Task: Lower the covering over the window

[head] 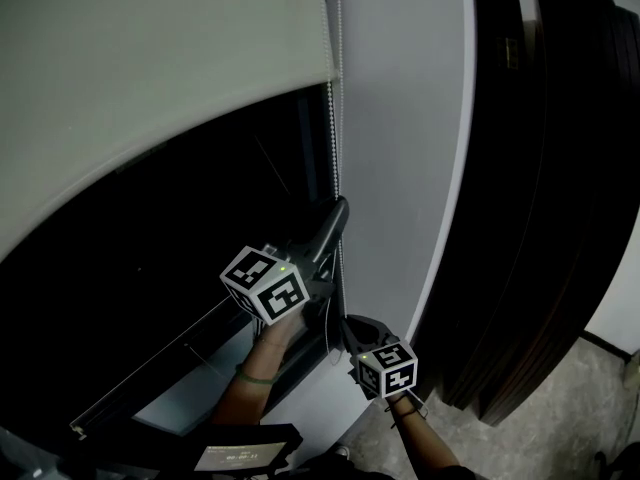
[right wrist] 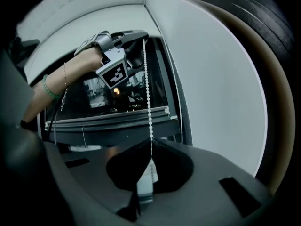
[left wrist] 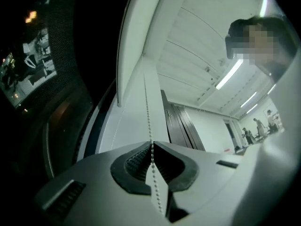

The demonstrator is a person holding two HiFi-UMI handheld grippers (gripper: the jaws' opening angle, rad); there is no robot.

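Note:
A pale roller blind (head: 150,58) covers the upper part of a dark window (head: 150,268). Its white bead chain (head: 335,138) hangs down the window's right edge. My left gripper (head: 340,208) points upward and is shut on the chain; in the left gripper view the bead chain (left wrist: 147,112) runs straight into the closed tips of the left gripper (left wrist: 152,145). Lower down, my right gripper (head: 350,323) is also shut on it. In the right gripper view the bead chain (right wrist: 147,88) stretches from the right gripper (right wrist: 151,142) up to the left gripper (right wrist: 141,34).
A white wall column (head: 400,168) stands right of the window. Dark stacked panels (head: 560,168) fill the far right above a grey floor (head: 560,418). The window's lower frame rail (right wrist: 108,121) and sill (head: 200,388) lie below the grippers.

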